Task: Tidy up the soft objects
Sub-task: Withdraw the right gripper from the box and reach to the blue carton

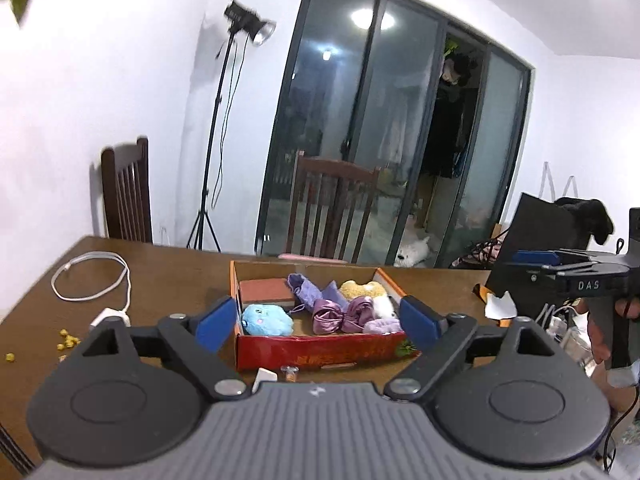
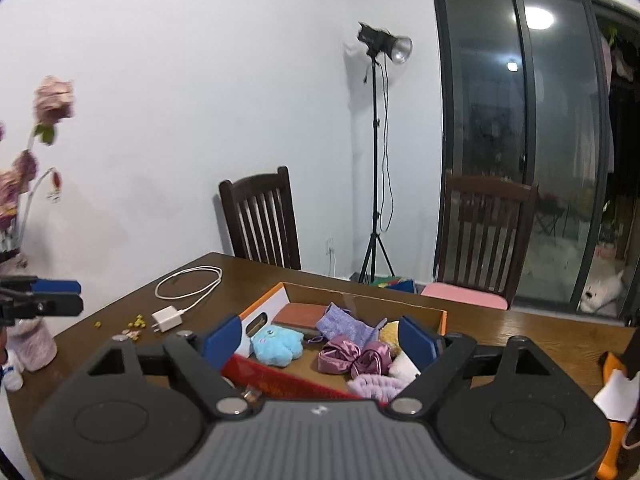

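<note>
Box [image 1: 320, 350] top open; bare table [image 1: 180, 276] left; chairs [image 1: 332, 204] behind.

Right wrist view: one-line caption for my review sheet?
Open right gripper above a cardboard box holding a blue plush, purple bow and other soft items.

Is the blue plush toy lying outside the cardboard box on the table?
No, the blue plush toy lies inside the cardboard box, at its left front corner.

The left hand-held gripper [image 1: 316, 318] has its jaws spread wide with nothing between the blue pads. The right hand-held gripper [image 2: 318, 340] is equally wide and empty. Both tilt slightly downward.
</note>
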Motion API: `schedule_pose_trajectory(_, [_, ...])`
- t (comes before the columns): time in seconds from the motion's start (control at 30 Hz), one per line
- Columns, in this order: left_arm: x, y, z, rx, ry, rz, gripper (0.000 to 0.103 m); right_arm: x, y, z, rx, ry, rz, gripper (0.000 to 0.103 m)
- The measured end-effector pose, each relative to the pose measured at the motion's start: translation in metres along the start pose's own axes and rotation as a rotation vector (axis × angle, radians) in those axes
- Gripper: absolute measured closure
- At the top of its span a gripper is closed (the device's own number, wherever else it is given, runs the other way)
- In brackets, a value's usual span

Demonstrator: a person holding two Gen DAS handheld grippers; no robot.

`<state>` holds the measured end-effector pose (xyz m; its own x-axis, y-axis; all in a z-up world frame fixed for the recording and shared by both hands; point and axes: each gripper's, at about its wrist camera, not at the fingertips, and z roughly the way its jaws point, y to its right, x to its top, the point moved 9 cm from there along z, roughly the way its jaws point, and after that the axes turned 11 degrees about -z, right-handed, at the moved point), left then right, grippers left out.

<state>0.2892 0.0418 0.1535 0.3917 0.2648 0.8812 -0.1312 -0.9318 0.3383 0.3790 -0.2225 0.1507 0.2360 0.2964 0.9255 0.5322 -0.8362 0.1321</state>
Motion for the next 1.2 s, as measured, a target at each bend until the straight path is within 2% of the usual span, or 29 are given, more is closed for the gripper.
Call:
schedule_pose_trajectory(0.2, [-0.043, 0.022, -0.066, -0.015, 0.112, 0.050, 0.005, -0.046, -0.033, -0.063, 0.010, 0.044, -0.036, 0.011])
schedule_pose_trajectory(0.3, [-0.074, 0.025, -0.088, 0.019, 0.161, 0.065, 0.004, -0.078, -0.050, -0.088, -0.001, 0.047, -0.061, 0.007])
schedule_pose_trajectory(0.4, [-0.106, 0.025, -0.100, 0.032, 0.155, 0.051, 0.004, -0.115, -0.062, -0.112, -0.008, 0.031, -0.034, 0.007])
schedule_pose_trajectory(0.53, [-0.144, 0.017, -0.110, 0.022, 0.102, -0.038, 0.004, -0.156, -0.081, -0.130, -0.007, 0.007, 0.004, 0.007])
schedule_pose_trajectory(0.67, [-0.160, 0.004, -0.106, 0.072, 0.074, -0.047, 0.004, -0.185, -0.096, -0.140, 0.030, -0.004, 0.036, 0.007])
schedule_pose_trajectory(0.77, [-0.161, -0.002, -0.098, 0.067, 0.058, -0.074, 0.004, -0.184, -0.099, -0.134, 0.024, -0.018, 0.008, 0.007])
schedule_pose_trajectory(0.87, [-0.161, -0.002, -0.082, 0.041, 0.042, -0.090, 0.004, -0.171, -0.097, -0.124, 0.037, 0.007, 0.026, 0.007])
schedule_pose_trajectory(1.03, [-0.171, -0.006, -0.038, 0.029, -0.035, -0.106, 0.004, -0.161, -0.094, -0.075, 0.079, -0.001, 0.062, 0.011])
schedule_pose_trajectory(1.13, [-0.176, -0.013, -0.002, 0.026, -0.077, -0.130, 0.006, -0.159, -0.088, -0.029, 0.109, -0.040, 0.102, 0.021])
schedule_pose_trajectory(1.2, [-0.177, -0.019, 0.025, 0.027, -0.106, -0.156, 0.021, -0.158, -0.085, 0.005, 0.135, -0.066, 0.121, 0.032])
